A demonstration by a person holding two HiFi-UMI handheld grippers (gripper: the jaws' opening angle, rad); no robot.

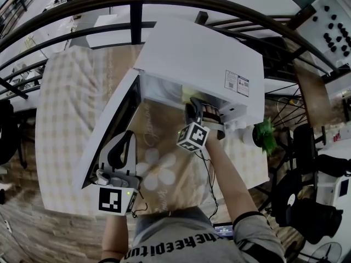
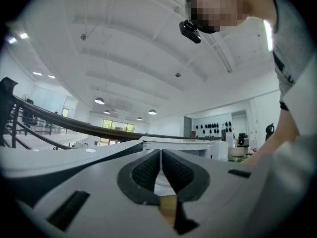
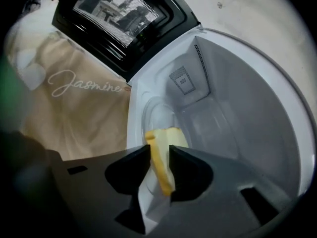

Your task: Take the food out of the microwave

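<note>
A white microwave [image 1: 203,64] stands on the table with its door [image 1: 107,141] swung open to the left. My right gripper [image 1: 198,109] reaches into the cavity. In the right gripper view a pale yellow piece of food [image 3: 171,135] stands over the glass turntable [image 3: 158,115], and my right gripper [image 3: 159,151] has both pads pressed against its sides. My left gripper [image 1: 125,138] hovers level beside the open door, its jaws shut with nothing seen between them [image 2: 161,155]. The microwave's top [image 2: 198,148] shows beyond it.
A beige chequered cloth with a flower print [image 1: 159,169] covers the table. A small green plant in a white pot [image 1: 265,135] sits to the right of the microwave. A dark curved railing [image 1: 164,1] runs behind the table. The dark door window [image 3: 124,19] faces the cavity.
</note>
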